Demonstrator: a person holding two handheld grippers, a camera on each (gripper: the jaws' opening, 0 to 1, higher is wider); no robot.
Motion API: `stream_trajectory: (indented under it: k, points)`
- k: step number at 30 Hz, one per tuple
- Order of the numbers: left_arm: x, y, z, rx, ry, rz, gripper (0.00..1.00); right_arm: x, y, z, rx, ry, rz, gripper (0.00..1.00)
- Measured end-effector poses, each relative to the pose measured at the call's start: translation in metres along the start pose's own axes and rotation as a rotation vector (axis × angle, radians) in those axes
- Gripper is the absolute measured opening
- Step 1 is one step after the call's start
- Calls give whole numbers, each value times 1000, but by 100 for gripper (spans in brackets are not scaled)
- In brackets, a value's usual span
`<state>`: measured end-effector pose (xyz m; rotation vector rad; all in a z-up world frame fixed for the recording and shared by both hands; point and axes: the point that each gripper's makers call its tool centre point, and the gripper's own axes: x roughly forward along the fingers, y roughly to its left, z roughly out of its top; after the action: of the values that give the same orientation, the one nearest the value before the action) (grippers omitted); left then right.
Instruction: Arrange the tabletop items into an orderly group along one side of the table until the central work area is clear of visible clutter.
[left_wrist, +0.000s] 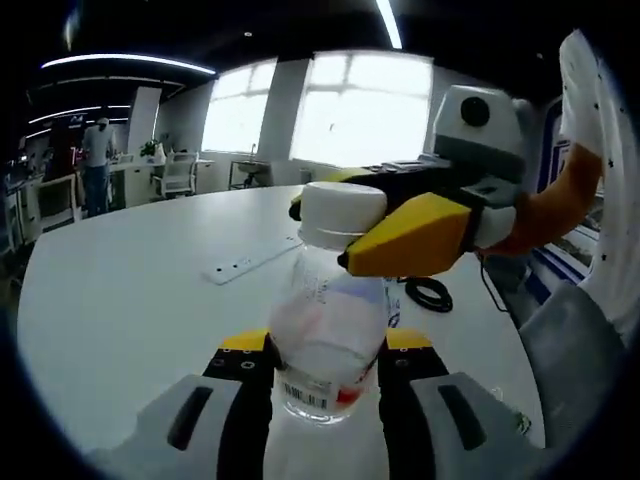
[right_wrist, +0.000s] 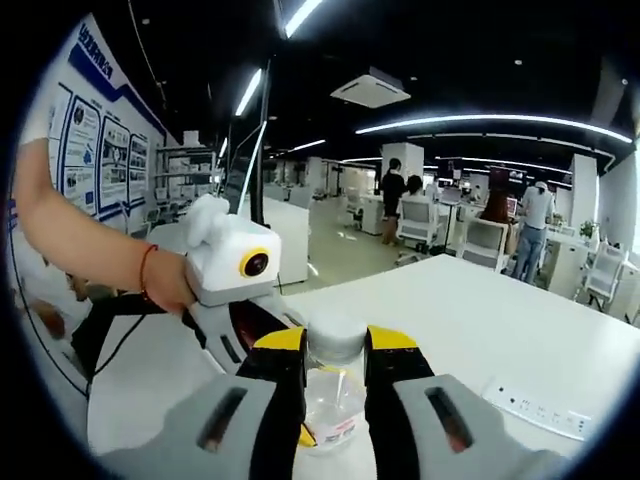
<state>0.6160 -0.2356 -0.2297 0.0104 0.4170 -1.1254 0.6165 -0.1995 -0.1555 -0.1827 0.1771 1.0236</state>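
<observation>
Bottles: I count one, a clear plastic bottle (left_wrist: 328, 340) with a white cap (left_wrist: 342, 213).
Tongs: two that I can see, the left tongs (left_wrist: 327, 372) and the right tongs (right_wrist: 335, 370).
Power strips: one white strip (left_wrist: 252, 261) on the bench (left_wrist: 120, 300).
Cables: one black coil (left_wrist: 428, 293) on the bench.
People in the background: I make out one in the left gripper view and about four in the right gripper view; further ones are too small to tell.

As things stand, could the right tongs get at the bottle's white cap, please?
Probably yes: the right tongs already sit at the white cap, with nothing between them. The left tongs grip the bottle lower on its body, leaving the cap free.
</observation>
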Motion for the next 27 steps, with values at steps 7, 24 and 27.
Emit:
stream_trajectory:
  k: [7,24,27]
  points:
    - [-3,4,-4,4,5,3,40,3,2,-3,-4,9,-1,19]
    - [0,4,-17,19,29,-8,41,4,5,-17,-33,49,-2,19]
    - [1,4,-19,20,35,-12,41,4,6,-20,-34,57,0,19]
